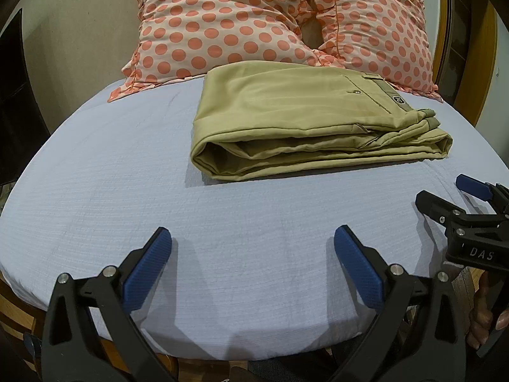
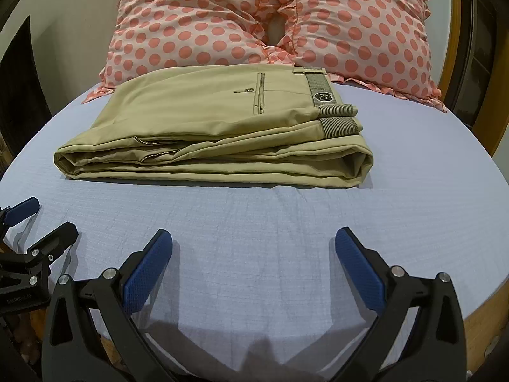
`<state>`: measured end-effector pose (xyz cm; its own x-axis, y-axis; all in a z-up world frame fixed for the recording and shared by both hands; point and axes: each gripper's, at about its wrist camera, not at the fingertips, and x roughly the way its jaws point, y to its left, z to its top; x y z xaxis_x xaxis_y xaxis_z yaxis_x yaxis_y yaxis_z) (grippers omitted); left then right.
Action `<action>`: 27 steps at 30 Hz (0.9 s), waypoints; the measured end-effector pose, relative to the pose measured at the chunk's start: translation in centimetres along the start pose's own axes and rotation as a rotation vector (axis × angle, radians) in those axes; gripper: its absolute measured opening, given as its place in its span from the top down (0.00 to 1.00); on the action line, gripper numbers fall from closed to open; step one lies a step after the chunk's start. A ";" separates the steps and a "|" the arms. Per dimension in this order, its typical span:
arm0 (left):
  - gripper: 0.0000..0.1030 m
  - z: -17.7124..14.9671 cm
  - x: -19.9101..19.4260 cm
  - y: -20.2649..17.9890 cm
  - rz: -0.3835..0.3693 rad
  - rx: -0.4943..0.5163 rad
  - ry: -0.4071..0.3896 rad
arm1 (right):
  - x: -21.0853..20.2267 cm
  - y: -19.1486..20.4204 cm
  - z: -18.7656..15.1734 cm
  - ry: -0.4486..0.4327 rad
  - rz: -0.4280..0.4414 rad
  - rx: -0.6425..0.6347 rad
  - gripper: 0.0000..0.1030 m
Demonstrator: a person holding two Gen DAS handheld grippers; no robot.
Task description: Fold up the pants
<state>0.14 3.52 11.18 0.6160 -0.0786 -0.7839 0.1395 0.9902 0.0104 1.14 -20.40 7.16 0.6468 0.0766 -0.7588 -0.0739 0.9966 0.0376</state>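
Khaki pants (image 1: 305, 121) lie folded in a flat rectangular stack on the light blue bed sheet (image 1: 159, 191), waistband and back pocket on top at the right. They also show in the right wrist view (image 2: 216, 127). My left gripper (image 1: 253, 238) is open and empty, hovering over the sheet near the bed's front edge, apart from the pants. My right gripper (image 2: 254, 238) is open and empty too, just in front of the pants. The right gripper shows at the right edge of the left wrist view (image 1: 445, 195); the left gripper shows at the left edge of the right wrist view (image 2: 51, 218).
Two pink polka-dot pillows (image 1: 241, 28) (image 1: 378, 31) lean behind the pants at the head of the bed. A wooden bed frame (image 2: 477, 315) runs along the front and right edges. A plain wall (image 1: 79, 47) stands at the left.
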 end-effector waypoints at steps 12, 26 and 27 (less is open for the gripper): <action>0.02 0.3 -0.2 0.1 -0.001 -0.001 0.002 | 0.0 0.0 0.0 0.000 0.001 -0.001 0.01; 0.02 0.7 -0.4 0.1 -0.002 -0.002 0.005 | 0.0 0.0 0.1 0.000 0.000 -0.001 0.01; 0.02 0.7 -0.4 0.1 -0.002 -0.002 0.005 | 0.0 0.0 0.1 0.000 0.000 0.000 0.01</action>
<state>0.42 3.58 11.96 0.6121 -0.0796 -0.7867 0.1387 0.9903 0.0077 1.18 -20.43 7.20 0.6470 0.0769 -0.7586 -0.0744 0.9965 0.0376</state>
